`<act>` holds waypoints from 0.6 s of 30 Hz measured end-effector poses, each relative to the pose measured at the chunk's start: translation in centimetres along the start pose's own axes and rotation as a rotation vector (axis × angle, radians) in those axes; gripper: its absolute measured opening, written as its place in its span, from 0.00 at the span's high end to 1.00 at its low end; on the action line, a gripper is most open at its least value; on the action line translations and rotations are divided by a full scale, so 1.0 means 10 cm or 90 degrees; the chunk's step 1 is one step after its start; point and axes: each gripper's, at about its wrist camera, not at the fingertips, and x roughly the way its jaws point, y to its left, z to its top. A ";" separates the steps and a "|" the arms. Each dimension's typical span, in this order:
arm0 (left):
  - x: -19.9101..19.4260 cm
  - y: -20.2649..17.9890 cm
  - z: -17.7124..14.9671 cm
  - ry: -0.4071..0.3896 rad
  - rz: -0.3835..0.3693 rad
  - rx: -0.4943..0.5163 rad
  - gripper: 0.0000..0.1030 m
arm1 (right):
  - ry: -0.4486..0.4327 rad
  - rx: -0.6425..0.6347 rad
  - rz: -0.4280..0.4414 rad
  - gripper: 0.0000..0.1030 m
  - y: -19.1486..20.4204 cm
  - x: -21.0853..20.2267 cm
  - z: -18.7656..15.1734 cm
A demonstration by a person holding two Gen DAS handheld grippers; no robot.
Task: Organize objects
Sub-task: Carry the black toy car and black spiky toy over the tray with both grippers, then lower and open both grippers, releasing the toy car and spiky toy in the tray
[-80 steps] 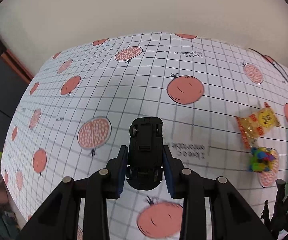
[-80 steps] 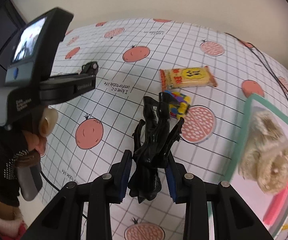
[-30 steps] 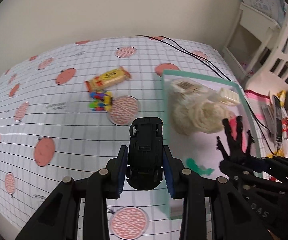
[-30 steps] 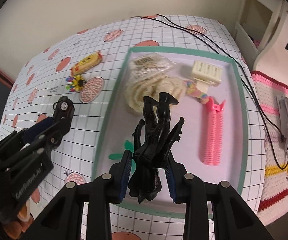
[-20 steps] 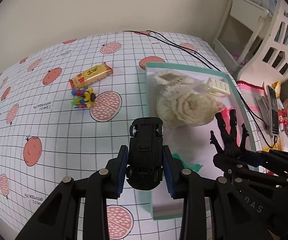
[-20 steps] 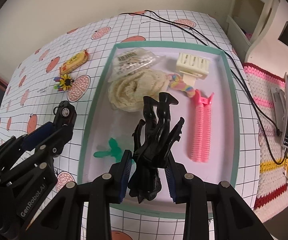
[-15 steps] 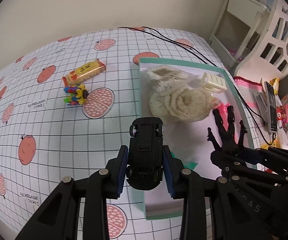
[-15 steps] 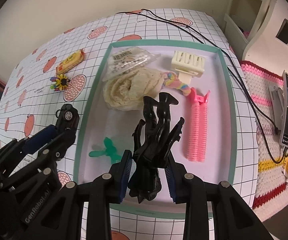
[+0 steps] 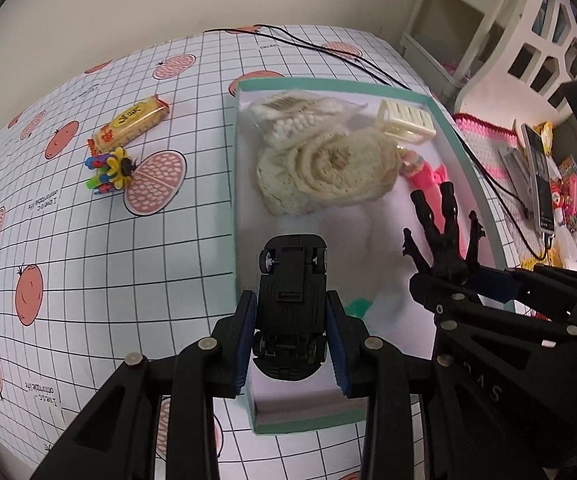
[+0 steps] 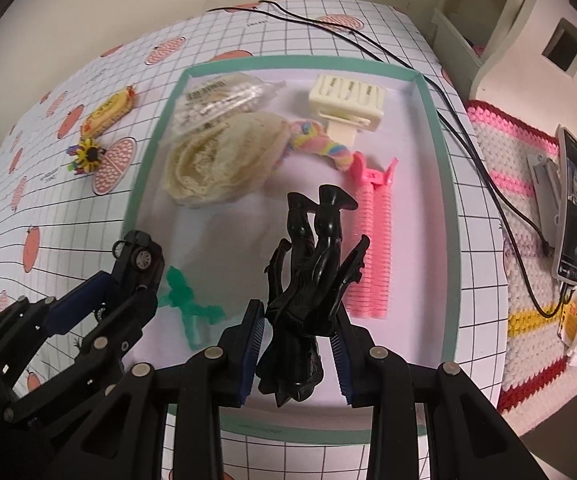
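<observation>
My left gripper [image 9: 291, 320] is shut on a black toy car [image 9: 293, 280], held underside up over the near left part of the teal-rimmed tray [image 9: 234, 184]. The right gripper [image 10: 298, 332] is shut on a black spiky toy [image 10: 312, 264] above the tray's [image 10: 442, 200] middle front. Each gripper shows in the other's view: the right one's black spiky toy [image 9: 442, 236], the left one's car [image 10: 138, 258]. The tray holds a cream knitted piece [image 10: 220, 164], a bag of white beads [image 10: 216, 100], a cream clip [image 10: 346, 100], a pink comb clip [image 10: 372, 240] and a green toy [image 10: 186, 300].
On the checked cloth left of the tray lie a yellow snack bar [image 9: 130, 122] and a colourful flower toy [image 9: 108, 168]. A black cable [image 10: 368, 44] runs past the tray's far right corner. A phone [image 10: 572, 208] lies on a knitted mat at the right, by white furniture [image 9: 488, 20].
Both grippers swung from the open cloth to over the tray and came closer to it, each keeping its toy. The car now hangs over the tray's left rim.
</observation>
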 end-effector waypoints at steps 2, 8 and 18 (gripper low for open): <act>0.02 -0.02 -0.01 0.006 -0.001 0.005 0.66 | 0.008 0.006 -0.002 0.66 -0.03 0.03 -0.01; 0.06 -0.07 -0.02 0.021 -0.005 0.015 0.66 | 0.024 0.014 -0.008 0.65 -0.07 0.09 -0.02; 0.07 -0.05 -0.01 0.025 -0.008 0.009 0.61 | 0.021 0.024 -0.019 0.56 -0.10 0.09 -0.02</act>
